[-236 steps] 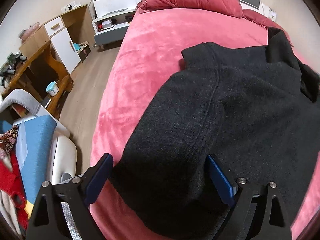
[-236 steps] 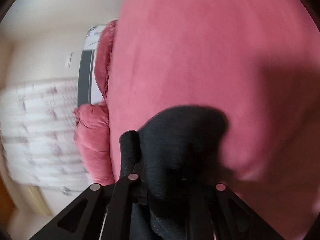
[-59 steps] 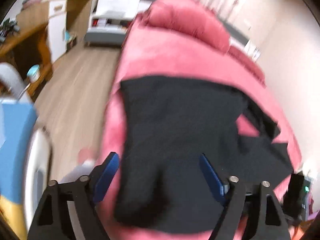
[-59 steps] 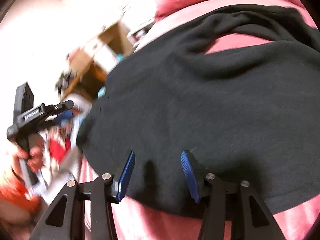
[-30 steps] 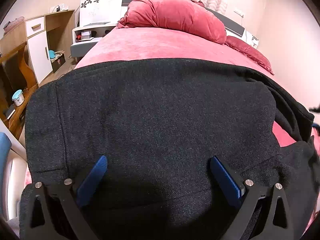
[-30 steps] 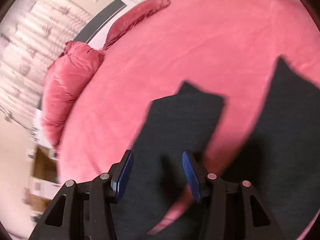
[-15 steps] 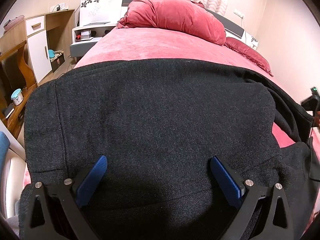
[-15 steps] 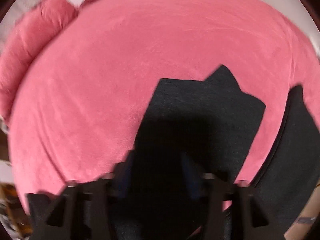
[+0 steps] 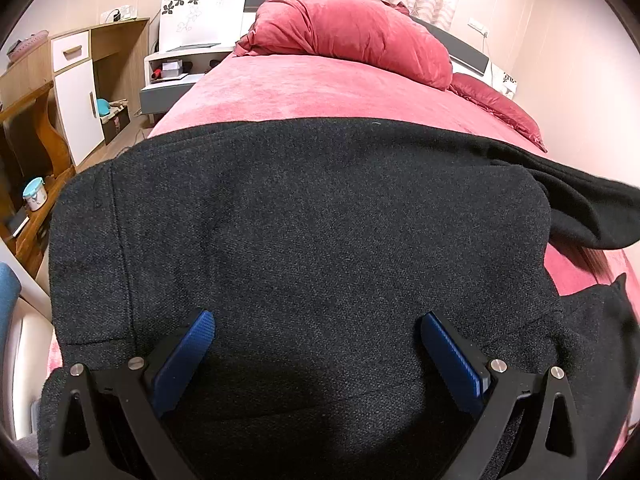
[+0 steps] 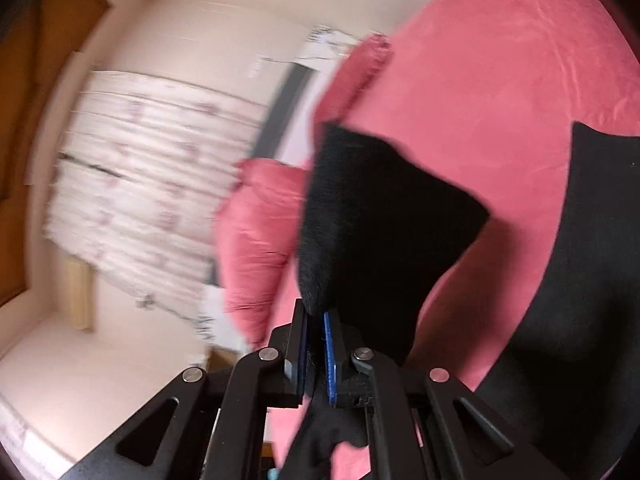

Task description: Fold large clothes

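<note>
A black woollen coat [image 9: 320,240] is spread over the near end of a bed covered in a pink blanket [image 9: 288,92], filling the centre and lower part of the left wrist view, with a darker fold trailing off to the right edge. The left gripper [image 9: 316,356] is held above the cloth with its blue pads set wide apart; nothing is gripped between them. In the right wrist view the right gripper [image 10: 316,354] is seen at lower centre with its jaws brought almost together, having just been closing, and a flap of the coat [image 10: 380,220] is pinched between the pads and stands up from them toward the middle of the frame. The fabric is judged thick, soft and fairly heavy, likely to sag and drag rather than slip, so a hold on an edge, hem or corner is advised, not the flat middle.
</note>
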A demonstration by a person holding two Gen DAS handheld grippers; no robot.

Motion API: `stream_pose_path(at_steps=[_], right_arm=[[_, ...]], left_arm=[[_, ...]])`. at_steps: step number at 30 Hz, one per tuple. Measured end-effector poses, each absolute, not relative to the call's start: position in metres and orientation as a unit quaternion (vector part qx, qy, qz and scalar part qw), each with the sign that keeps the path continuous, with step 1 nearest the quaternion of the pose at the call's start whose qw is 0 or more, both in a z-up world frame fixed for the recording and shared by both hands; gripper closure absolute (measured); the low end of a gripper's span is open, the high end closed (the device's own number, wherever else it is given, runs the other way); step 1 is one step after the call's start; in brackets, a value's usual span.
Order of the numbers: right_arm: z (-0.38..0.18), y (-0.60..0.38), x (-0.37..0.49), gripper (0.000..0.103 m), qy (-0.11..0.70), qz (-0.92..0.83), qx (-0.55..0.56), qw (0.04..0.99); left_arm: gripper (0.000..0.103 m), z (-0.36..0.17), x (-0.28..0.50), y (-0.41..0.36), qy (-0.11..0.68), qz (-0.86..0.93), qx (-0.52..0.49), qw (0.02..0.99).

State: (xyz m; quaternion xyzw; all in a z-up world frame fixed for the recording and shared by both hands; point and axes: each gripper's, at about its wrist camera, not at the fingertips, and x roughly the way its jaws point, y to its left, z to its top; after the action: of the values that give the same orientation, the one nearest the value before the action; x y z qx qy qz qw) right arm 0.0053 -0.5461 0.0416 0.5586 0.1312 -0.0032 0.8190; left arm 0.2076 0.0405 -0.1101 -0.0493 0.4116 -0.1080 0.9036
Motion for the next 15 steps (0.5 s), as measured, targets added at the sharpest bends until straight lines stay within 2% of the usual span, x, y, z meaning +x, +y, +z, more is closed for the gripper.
stream_pose_path(at_steps=[9, 15], right_arm=[[0.103, -0.498, -0.012, 0.096, 0.08, 0.067, 0.466, 0.879], [0.114, -0.539, 0.068, 0.096, 0.106, 0.004, 0.454, 0.885]], left_arm=[[0.0, -0.11, 0.207, 0.041, 0.412, -0.108, -0.049, 0.904], [0.0, -0.11, 0.206, 0.04, 0.412, -0.108, -0.05, 0.904]])
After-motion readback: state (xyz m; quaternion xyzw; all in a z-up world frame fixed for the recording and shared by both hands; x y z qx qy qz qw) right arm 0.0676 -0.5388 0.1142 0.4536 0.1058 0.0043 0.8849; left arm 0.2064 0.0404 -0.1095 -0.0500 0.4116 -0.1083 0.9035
